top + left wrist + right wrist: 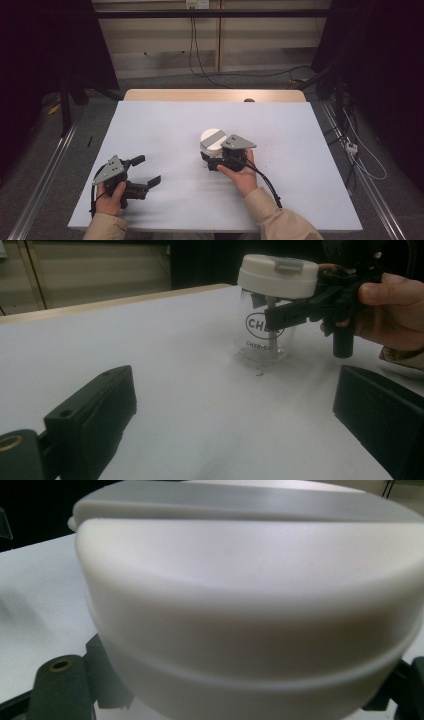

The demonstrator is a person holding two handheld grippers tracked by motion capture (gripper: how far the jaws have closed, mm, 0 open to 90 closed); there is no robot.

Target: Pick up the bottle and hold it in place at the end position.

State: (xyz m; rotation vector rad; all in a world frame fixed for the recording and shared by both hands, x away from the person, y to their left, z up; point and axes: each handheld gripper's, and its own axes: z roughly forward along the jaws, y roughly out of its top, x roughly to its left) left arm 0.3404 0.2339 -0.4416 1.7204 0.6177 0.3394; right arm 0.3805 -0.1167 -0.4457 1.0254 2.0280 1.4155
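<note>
The counter [165, 130] is the biggest thing I see from the high view: a pale sheet over a wooden top, whose far edge shows as a tan strip. The same surface fills the lower part of the left gripper view, white and slightly scuffed.

My right hand [243, 175] sits right of centre on the counter, with the right tool [214, 161] pointing away from me at the jar [214, 142]. My left hand [111, 192] rests near the front left corner, well apart from the jar, and the left tool [145, 172] aims towards the middle with its jaws spread and nothing between them.

The high view gives me the jar from above as a round white lid [213, 136] with a grey tab across it. The body beneath the lid is hidden there.

The left gripper view supplies that. The jar [265, 335] is clear glass, upright on the counter, with dark lettering on its wall. The right tool's black jaws clamp it just below the lid [278, 274]. A thin pale stem runs down inside the glass from under the lid; I cannot tell what else the jar holds.

The right gripper view adds the close contact: the lid [250, 590] looms white with the grey tab along its top, and the jaws hug its underside at both lower corners. Right tool is grasping the jar.
</note>
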